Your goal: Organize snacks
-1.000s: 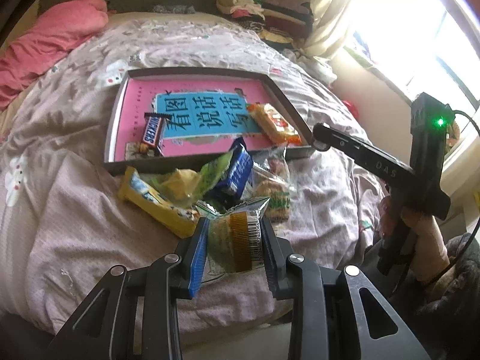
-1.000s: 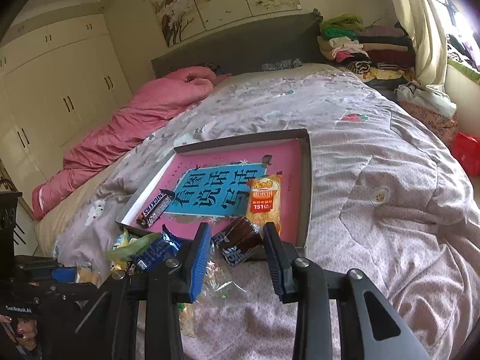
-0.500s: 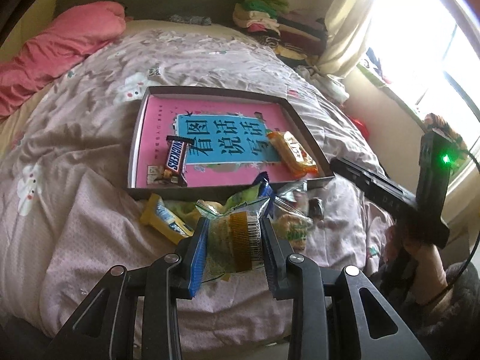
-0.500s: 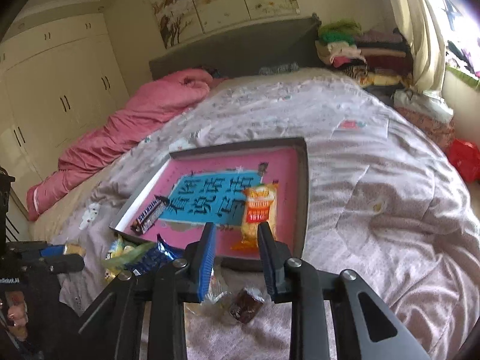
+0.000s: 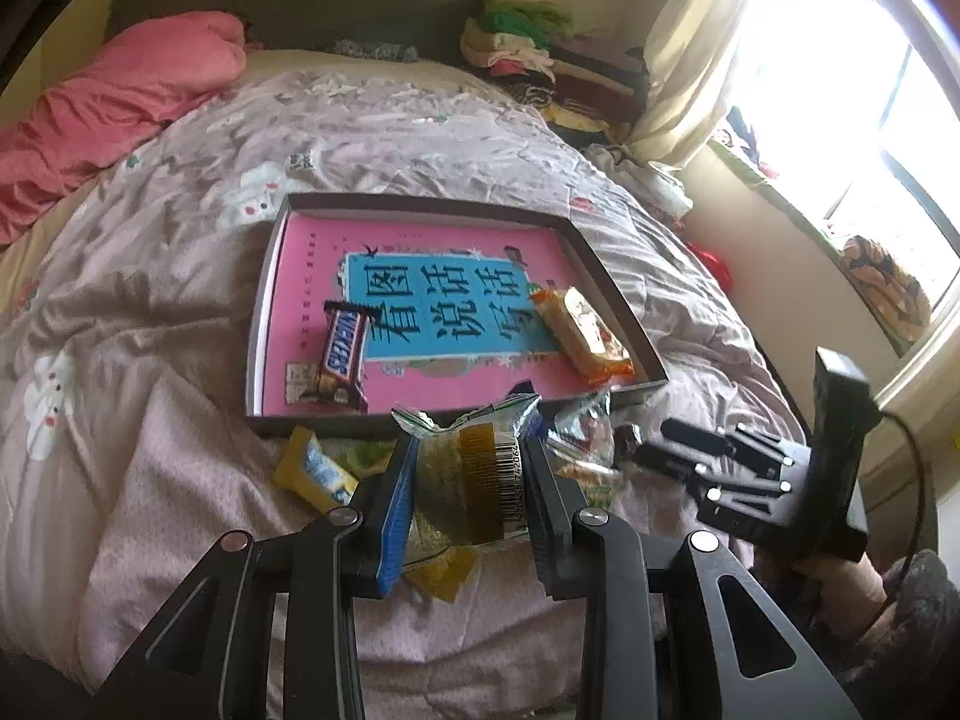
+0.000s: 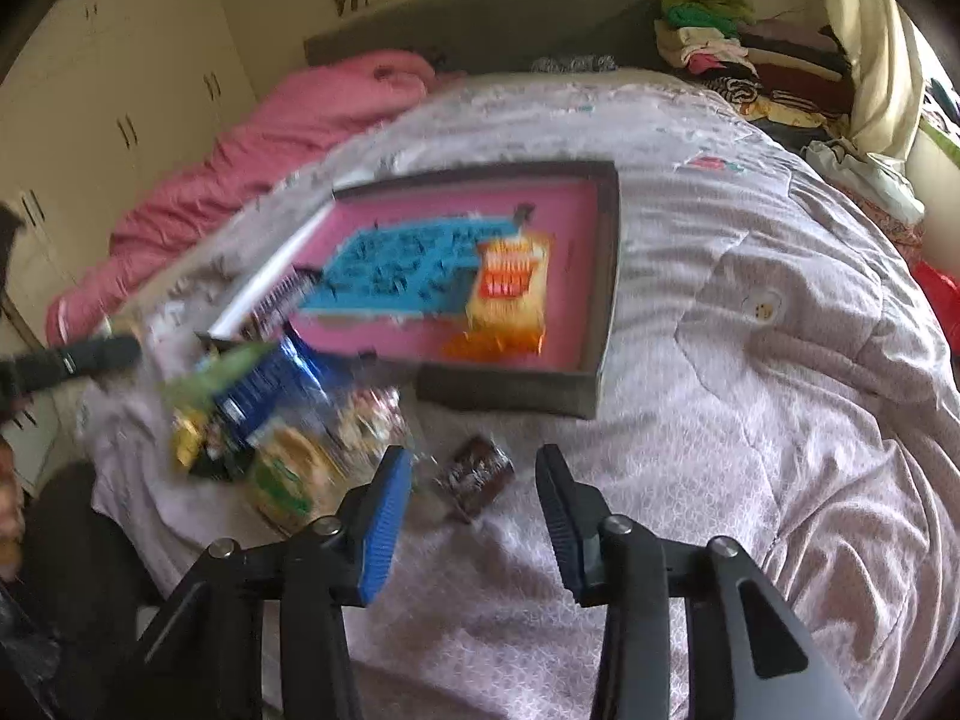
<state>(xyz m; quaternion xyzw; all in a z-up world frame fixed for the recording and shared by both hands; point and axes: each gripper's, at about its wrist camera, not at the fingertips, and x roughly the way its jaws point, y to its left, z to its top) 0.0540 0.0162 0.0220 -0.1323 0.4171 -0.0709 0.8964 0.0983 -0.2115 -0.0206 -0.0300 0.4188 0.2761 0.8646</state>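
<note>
My left gripper is shut on a clear pastry packet with a barcode, held above the bed in front of the tray. The dark-rimmed tray has a pink and blue floor and holds a Snickers bar and an orange snack packet. A pile of loose snacks lies before the tray. My right gripper is open, low over a small brown packet on the quilt. The right wrist view is blurred; the tray shows there too.
The quilt is rumpled. A pink duvet lies at the head of the bed. Folded clothes are stacked at the far right by the curtain and window. The right gripper's body shows at the right of the left wrist view.
My left gripper rose and drew back with the pastry packet. My right gripper opened wider, dropped toward the quilt and came over the brown packet.
</note>
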